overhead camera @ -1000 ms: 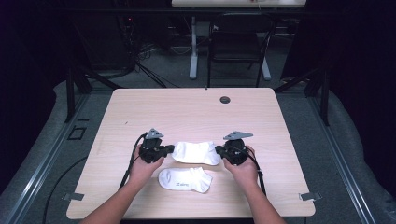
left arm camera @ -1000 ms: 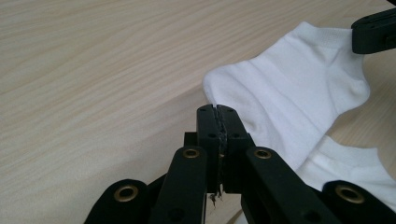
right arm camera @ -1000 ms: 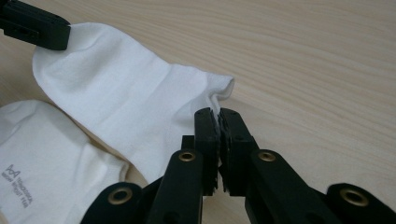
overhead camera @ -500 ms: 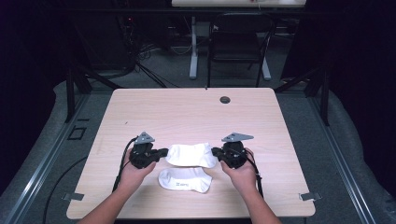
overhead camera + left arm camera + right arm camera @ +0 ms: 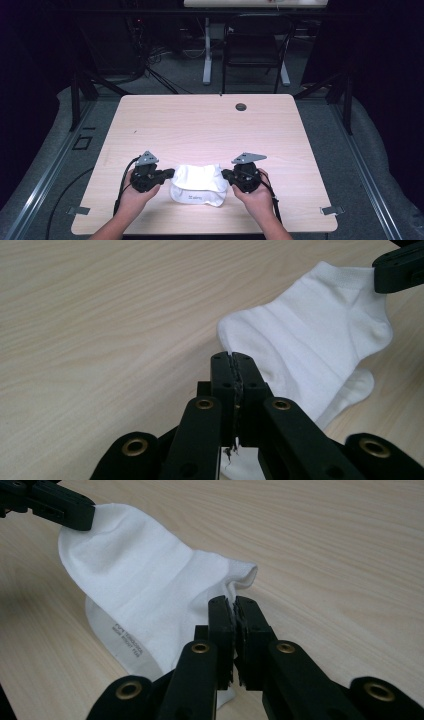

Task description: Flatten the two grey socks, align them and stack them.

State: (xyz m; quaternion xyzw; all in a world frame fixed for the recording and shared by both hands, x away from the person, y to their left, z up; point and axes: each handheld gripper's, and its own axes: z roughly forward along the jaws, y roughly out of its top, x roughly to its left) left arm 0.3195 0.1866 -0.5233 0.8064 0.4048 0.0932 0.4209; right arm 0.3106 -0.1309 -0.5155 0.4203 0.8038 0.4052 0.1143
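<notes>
The high view takes in the whole desk [image 5: 210,120], with 2 white socks near its front edge, one stretched above the other sock [image 5: 197,196]. The right gripper view shows small print on the lower one. The left tool [image 5: 169,174] and right tool [image 5: 226,175] are each clamped tight on an end of the upper sock [image 5: 199,176].
</notes>
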